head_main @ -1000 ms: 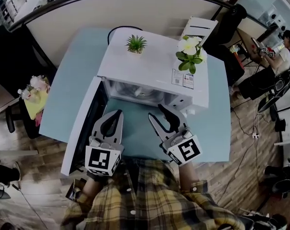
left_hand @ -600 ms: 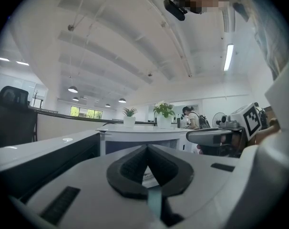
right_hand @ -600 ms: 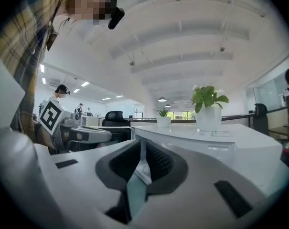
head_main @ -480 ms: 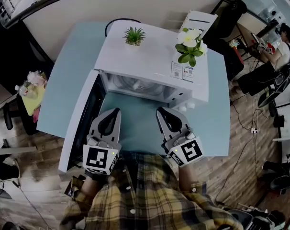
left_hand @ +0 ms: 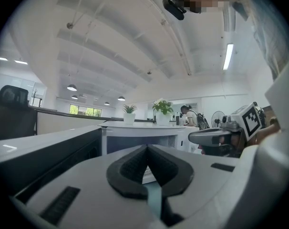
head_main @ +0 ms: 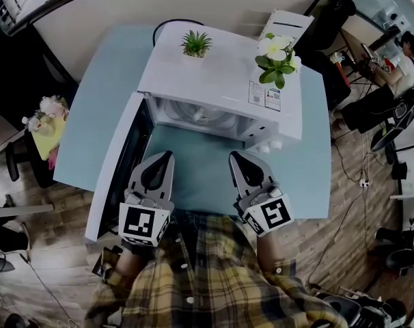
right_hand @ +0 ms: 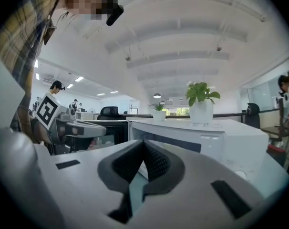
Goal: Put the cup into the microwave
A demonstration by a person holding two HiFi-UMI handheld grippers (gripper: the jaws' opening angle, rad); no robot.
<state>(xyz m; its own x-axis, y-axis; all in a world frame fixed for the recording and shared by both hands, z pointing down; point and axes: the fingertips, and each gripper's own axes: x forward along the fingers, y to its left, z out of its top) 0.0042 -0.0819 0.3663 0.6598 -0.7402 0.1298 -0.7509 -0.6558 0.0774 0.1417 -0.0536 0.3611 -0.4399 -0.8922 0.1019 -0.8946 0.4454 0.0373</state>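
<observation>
Cup first: only a small pale shape (head_main: 203,117) shows on the round glass plate (head_main: 224,121) inside the microwave (head_main: 214,74), and it is too small to tell whether it is the cup, its colour or how it stands.

The microwave sits on a light blue table (head_main: 101,115) with its white door (head_main: 115,180) swung fully open to the left, so its inner face runs along the outside of the left gripper (head_main: 167,156). The door's far end hangs past the table's near edge. The cavity mouth is open, with a bare strip of table in front of it.

Both grippers hover over that strip, near the table's front edge and apart from the microwave. A clear gap of table lies between them. The right gripper (head_main: 233,157) sits just below the knobs at the microwave's right front corner.

The left gripper's pads (left_hand: 135,163) meet at the tip with nothing between them. The right gripper's jaws have just been closing, and its pads (right_hand: 154,161) are pressed together on nothing.

On the microwave's top stand a small green plant (head_main: 195,44) and a white-flowered plant (head_main: 275,55), both back from its front edge.
</observation>
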